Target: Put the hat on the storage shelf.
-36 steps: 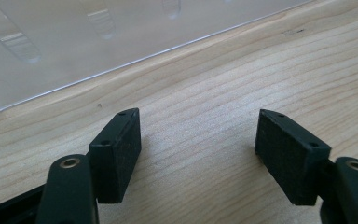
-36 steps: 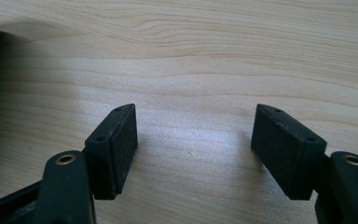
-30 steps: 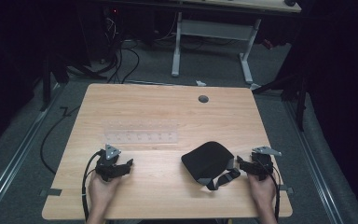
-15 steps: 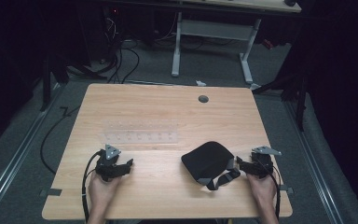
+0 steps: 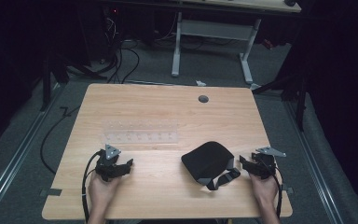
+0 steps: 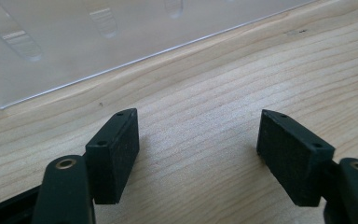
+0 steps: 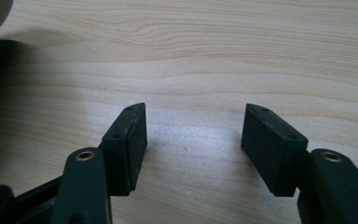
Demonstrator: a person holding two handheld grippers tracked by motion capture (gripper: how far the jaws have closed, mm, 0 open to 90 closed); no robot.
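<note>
A black padded pouch (image 5: 207, 160) with a grey-edged strap (image 5: 223, 177) lies on the wooden table (image 5: 168, 107), right of centre. A clear plastic rack (image 5: 141, 132) sits left of centre; its edge (image 6: 98, 42) crosses the top of the left gripper view. My left gripper (image 5: 127, 165) rests near the front left, just in front of the rack. It is open over bare wood (image 6: 198, 121). My right gripper (image 5: 243, 162) sits just right of the pouch. Its jaws have just been closing a little, but it is open (image 7: 195, 116) with nothing between the pads.
A round grommet hole (image 5: 203, 99) is near the table's far edge. Cables (image 5: 121, 60) trail over the dark floor behind the table, and a white desk frame (image 5: 212, 32) stands farther back. A hand holds each gripper at the front edge.
</note>
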